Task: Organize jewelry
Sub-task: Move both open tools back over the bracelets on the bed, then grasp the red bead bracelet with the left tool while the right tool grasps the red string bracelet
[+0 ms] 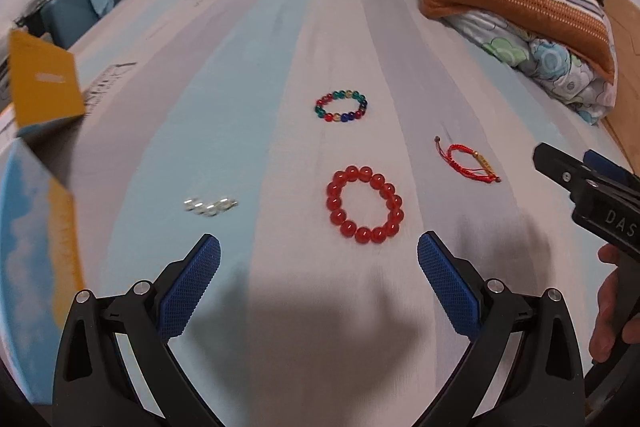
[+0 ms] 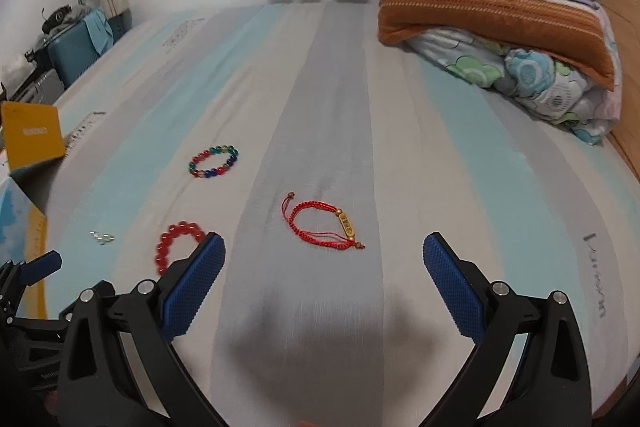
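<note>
Red braided cord bracelet with gold charm (image 2: 322, 225): light, limp; pinch at charm. Red glossy bead bracelet (image 1: 365, 204): slippery, rolls. Left gripper (image 1: 319, 267), right gripper (image 2: 324, 267) both spread wide, empty

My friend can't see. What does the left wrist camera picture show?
The open left gripper hovers over a striped bedsheet, facing a red bead bracelet. Beyond lie a multicoloured bead bracelet, a red cord bracelet and small clear beads.
</note>
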### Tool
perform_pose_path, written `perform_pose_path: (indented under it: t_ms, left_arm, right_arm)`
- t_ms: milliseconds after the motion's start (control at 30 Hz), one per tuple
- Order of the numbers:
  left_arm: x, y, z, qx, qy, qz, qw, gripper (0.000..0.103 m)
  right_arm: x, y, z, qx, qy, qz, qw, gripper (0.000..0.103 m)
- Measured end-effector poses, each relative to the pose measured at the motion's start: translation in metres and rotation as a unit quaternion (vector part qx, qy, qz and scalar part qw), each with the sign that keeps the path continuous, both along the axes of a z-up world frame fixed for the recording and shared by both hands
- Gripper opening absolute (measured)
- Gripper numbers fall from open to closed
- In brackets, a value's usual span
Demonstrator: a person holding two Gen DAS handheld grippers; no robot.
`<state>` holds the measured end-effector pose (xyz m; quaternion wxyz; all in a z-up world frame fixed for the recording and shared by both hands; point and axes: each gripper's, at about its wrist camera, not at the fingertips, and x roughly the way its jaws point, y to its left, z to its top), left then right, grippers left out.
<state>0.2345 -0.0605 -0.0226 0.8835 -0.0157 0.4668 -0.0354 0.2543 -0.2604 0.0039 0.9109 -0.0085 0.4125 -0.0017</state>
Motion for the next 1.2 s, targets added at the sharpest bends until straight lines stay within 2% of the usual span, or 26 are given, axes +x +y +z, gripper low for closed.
perform_pose_path:
  t_ms: [333,467,600,700,800,1000,1133,1200]
  left_arm:
    - [0.036,-0.021,-0.045,0.011,0.015,-0.025,0.9995,0.096]
    - [0.043,-0.02,-0.055,0.003,0.026,-0.029,0.9993,0.091]
    - [0.047,-0.022,-0.06,0.003,0.029,-0.03,0.9991,0.089]
    - [0.048,-0.022,-0.066,0.002,0.032,-0.027,0.9991,0.089]
    - [0.047,-0.022,-0.069,0.001,0.028,-0.028,0.9992,0.088]
    - [0.047,-0.02,-0.068,0.002,0.026,-0.024,0.9994,0.072]
    - [0.047,-0.023,-0.065,-0.003,0.029,-0.039,0.9988,0.051]
    - [0.046,-0.026,-0.065,0.001,0.032,-0.045,0.9985,0.046]
  right_arm:
    - [0.053,-0.005,-0.048,-0.007,0.038,0.011,0.999,0.094]
    - [0.064,-0.004,-0.064,-0.01,0.051,0.019,0.998,0.091]
    - [0.07,-0.002,-0.076,-0.007,0.062,0.021,0.998,0.088]
    - [0.07,-0.001,-0.08,-0.007,0.067,0.021,0.998,0.081]
    - [0.07,-0.001,-0.085,0.012,0.074,0.017,0.997,0.077]
    - [0.072,0.002,-0.1,0.011,0.093,0.024,0.995,0.061]
    - [0.07,0.005,-0.1,0.017,0.092,0.036,0.995,0.047]
    - [0.069,0.006,-0.101,0.017,0.092,0.039,0.995,0.038]
